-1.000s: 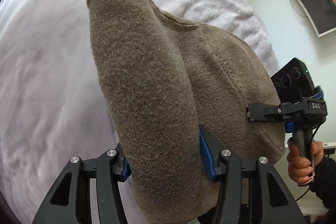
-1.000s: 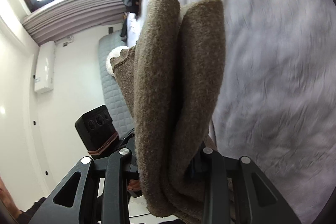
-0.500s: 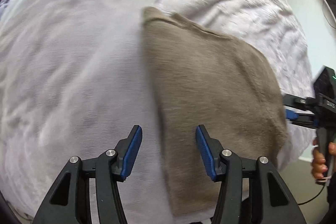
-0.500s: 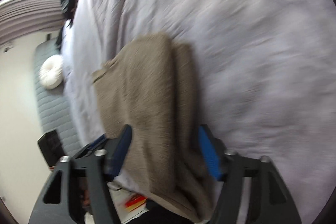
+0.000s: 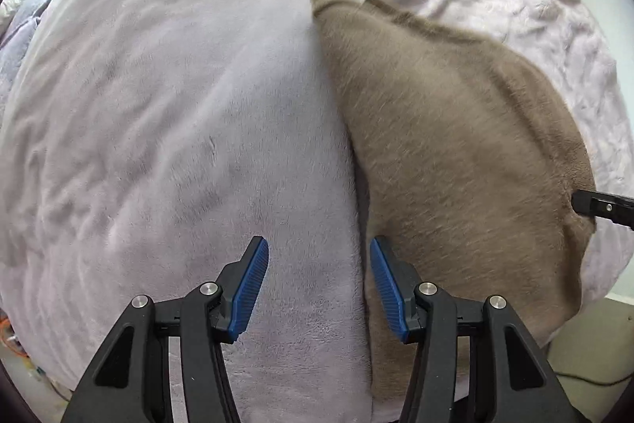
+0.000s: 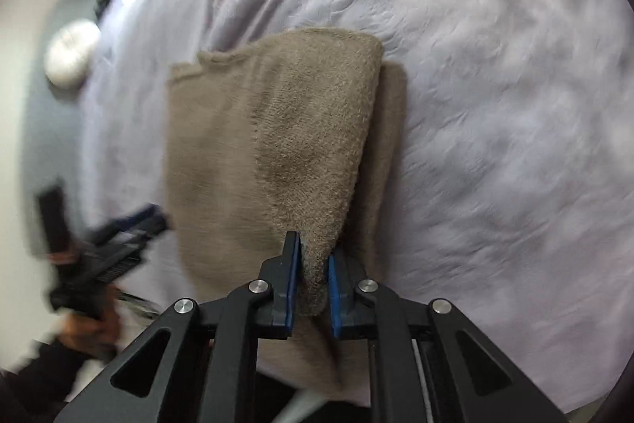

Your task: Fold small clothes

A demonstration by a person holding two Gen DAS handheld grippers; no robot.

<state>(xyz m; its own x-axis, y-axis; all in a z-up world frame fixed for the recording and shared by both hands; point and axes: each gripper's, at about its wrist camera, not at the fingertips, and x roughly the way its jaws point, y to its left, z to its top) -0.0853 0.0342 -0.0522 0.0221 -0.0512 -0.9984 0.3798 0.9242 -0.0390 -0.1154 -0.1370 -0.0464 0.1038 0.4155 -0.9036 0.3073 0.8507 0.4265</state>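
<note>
The right gripper (image 6: 313,256) has just been closing, and its jaws now pinch a raised fold at the near edge of the brown sweater (image 6: 277,145); half a second ago they stood wide around it. The left gripper (image 5: 319,284) has its jaws spread and empty over the bed cover (image 5: 178,145), its right finger just at the sweater's edge. A second ago both held the sweater hanging in the air; now it lies folded flat on the bed, near the edge. Farther off, a white round cushion (image 6: 71,52) shows, blurred.
</note>
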